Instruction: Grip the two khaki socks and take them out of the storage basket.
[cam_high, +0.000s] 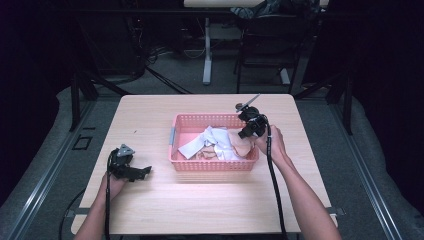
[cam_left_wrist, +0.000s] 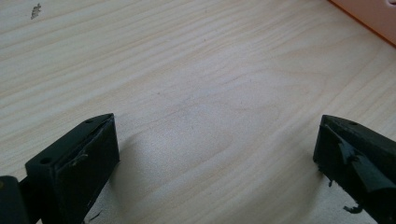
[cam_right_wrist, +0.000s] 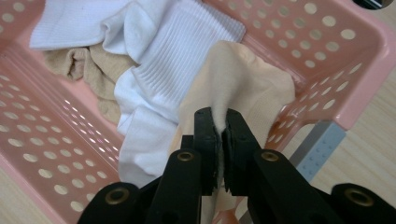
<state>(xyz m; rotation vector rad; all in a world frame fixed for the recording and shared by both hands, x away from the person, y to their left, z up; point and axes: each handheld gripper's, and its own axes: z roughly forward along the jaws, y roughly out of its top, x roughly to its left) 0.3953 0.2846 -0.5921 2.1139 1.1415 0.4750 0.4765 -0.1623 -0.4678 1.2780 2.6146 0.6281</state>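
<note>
A pink perforated basket (cam_high: 200, 120) stands mid-table and holds white socks (cam_high: 207, 140) and beige socks (cam_high: 241, 145). My right gripper (cam_high: 248, 131) hangs over the basket's right end, shut on a beige sock (cam_right_wrist: 243, 81); the fabric is pinched between its jaws and drapes over the basket's corner. White ribbed socks (cam_right_wrist: 159, 70) and another beige sock (cam_right_wrist: 88, 65) lie beside it inside the basket (cam_right_wrist: 327, 51). My left gripper (cam_high: 145, 172) rests low over bare wood, left of the basket, open with nothing between its jaws; its fingertips (cam_left_wrist: 79, 158) stand wide apart.
The light wooden table (cam_high: 150, 115) has bare wood to the left, right and front of the basket. A corner of the basket (cam_left_wrist: 369, 14) shows ahead of my left gripper. Dark floor, cables and table legs lie beyond the far edge.
</note>
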